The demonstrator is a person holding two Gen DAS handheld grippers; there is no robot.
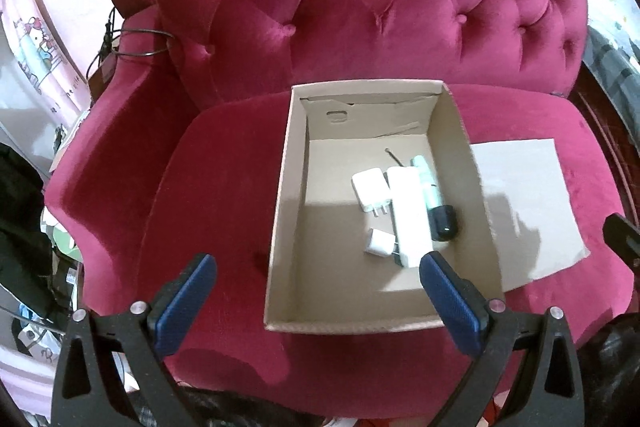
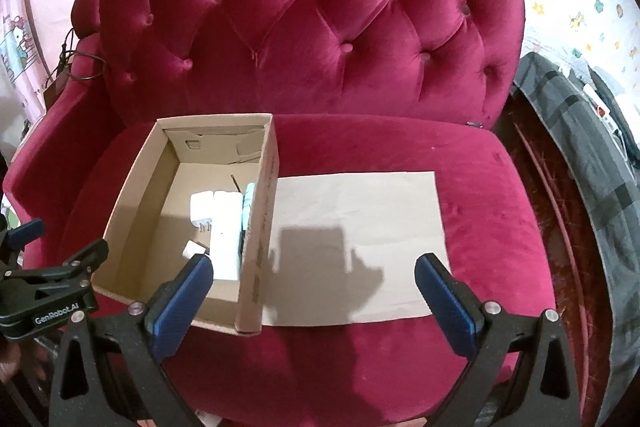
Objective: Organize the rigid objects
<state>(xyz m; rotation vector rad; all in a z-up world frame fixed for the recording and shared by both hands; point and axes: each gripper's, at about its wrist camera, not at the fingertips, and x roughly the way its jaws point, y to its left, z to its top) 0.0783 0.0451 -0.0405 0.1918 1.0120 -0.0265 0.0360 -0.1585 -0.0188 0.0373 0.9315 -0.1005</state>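
Left gripper [image 1: 318, 269] fingers spread wide, holding nothing — right gripper [image 2: 314, 269] likewise apart and empty. Ahead of the left fingers sits the open cardboard box [image 1: 280, 227] on a crimson tufted sofa [image 1: 360, 19]; inside lie a long white block [image 1: 410, 215], two white chargers [image 1: 370, 189], a teal tube [image 1: 428, 183]. Right fingers hover over flat cardboard sheet [image 2: 360, 211] — just beside the box.

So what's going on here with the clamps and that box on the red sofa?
A person holds a two-finger gripper in each hand, tidying small items into a cardboard box on the sofa. Two white chargers, a long white block and a teal pen-like thing lie inside. The left gripper and right gripper hover open and empty.
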